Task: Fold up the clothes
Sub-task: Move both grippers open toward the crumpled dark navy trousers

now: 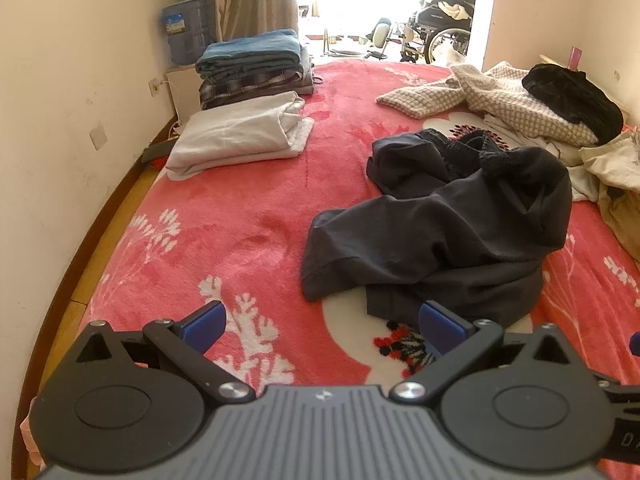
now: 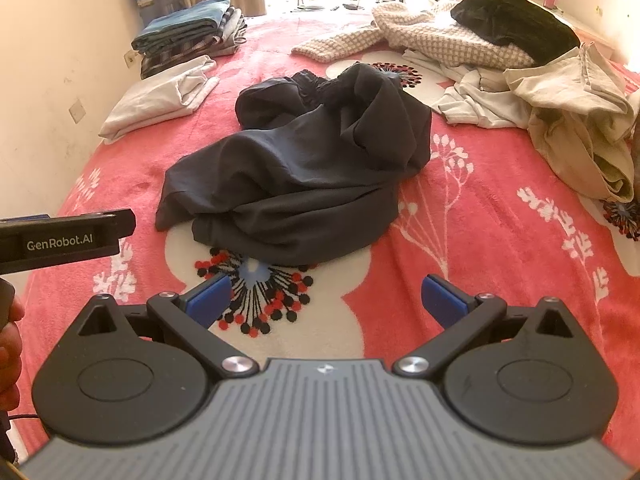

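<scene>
A crumpled dark navy garment (image 1: 452,220) (image 2: 304,168) lies in a heap on the red floral blanket (image 1: 224,224) (image 2: 500,240). My left gripper (image 1: 320,320) hovers open just short of its near edge, nothing between the blue pads. My right gripper (image 2: 326,294) is open too, a little in front of the heap's near hem, over a flower print. The left gripper's body (image 2: 64,238) shows at the left edge of the right wrist view, with a hand (image 2: 10,344) below it.
Folded clothes are stacked at the far left: a white pile (image 1: 240,132) (image 2: 160,96) and a blue and plaid stack (image 1: 252,66) (image 2: 188,32). Unfolded checked, black and beige garments (image 1: 520,104) (image 2: 520,60) crowd the far right. A wall (image 1: 60,100) runs along the left.
</scene>
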The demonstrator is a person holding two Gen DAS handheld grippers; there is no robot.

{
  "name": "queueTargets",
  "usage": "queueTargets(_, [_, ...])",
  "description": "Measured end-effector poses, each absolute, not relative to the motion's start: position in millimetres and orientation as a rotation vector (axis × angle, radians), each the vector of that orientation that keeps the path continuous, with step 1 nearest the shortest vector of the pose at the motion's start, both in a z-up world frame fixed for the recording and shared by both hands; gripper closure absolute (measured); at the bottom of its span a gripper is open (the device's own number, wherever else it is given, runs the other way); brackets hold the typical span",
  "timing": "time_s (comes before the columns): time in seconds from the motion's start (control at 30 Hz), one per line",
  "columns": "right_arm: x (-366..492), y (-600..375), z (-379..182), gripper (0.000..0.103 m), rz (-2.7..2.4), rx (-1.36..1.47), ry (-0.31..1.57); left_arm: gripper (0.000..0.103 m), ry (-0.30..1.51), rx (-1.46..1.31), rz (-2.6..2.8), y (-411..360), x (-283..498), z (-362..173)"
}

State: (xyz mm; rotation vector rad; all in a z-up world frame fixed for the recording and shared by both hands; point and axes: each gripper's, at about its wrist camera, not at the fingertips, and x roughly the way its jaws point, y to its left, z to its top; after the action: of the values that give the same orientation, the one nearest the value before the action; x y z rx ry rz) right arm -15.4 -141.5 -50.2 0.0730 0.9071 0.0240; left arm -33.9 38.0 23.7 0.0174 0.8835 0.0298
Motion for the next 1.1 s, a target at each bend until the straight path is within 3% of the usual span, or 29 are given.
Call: queueTargets(1.1, [-13.4,-145.1,-52.7,0.001,-0.002,0.067,0.903,0.000,0.903,0.007,0.006,26.0,-32.8,15.0])
